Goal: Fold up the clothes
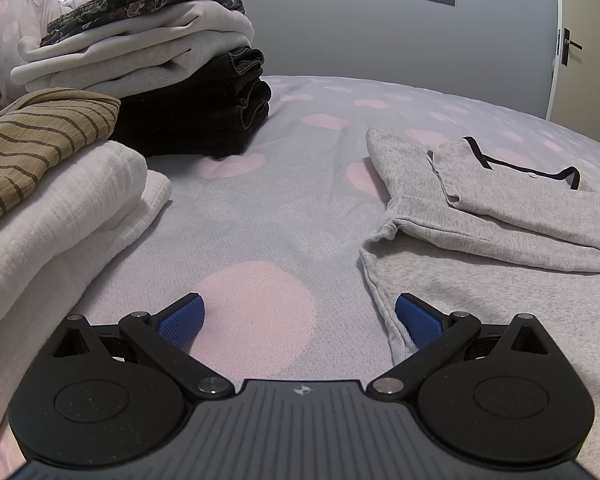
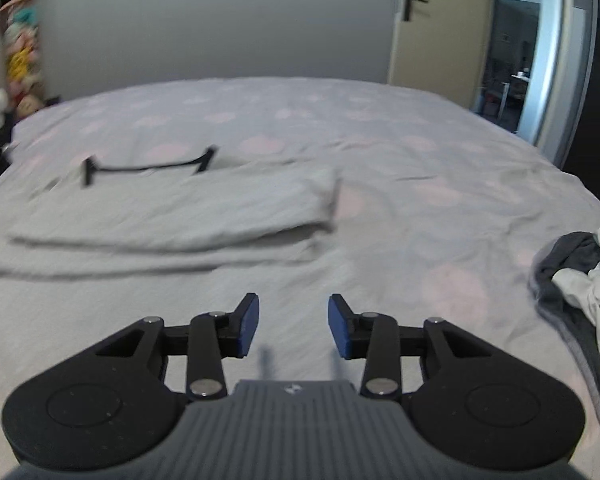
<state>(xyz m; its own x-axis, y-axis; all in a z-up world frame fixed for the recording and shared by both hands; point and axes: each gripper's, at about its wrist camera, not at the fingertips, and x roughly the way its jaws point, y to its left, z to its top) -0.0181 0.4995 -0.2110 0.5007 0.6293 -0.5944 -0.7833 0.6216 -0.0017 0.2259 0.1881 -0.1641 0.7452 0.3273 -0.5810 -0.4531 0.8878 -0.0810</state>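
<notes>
Bedroom; bed [image 1: 284, 184] spread with a pink-spotted grey sheet. Grey top [image 1: 480, 240] is seen partly folded on it, judged soft, light and limp; best taken at a hem corner or folded edge. Left gripper [image 1: 300, 320] is spread wide, empty, beside its hem. Right gripper [image 2: 293, 326] is part-open, empty. No containers are seen; folded stacks [image 1: 152, 60] lie alongside.

Both grippers looked alike. Left gripper [image 1: 300, 322]: matte black linkage arms w/ silver pivot screws, two round black discs at the base, ribbed grey centre plate w/ small round emblem, blue textured pads [image 1: 182, 320]. Right gripper [image 2: 293, 326]: same build, blue pads [image 2: 249, 326], grey ribbed body, small pale logo.
</notes>
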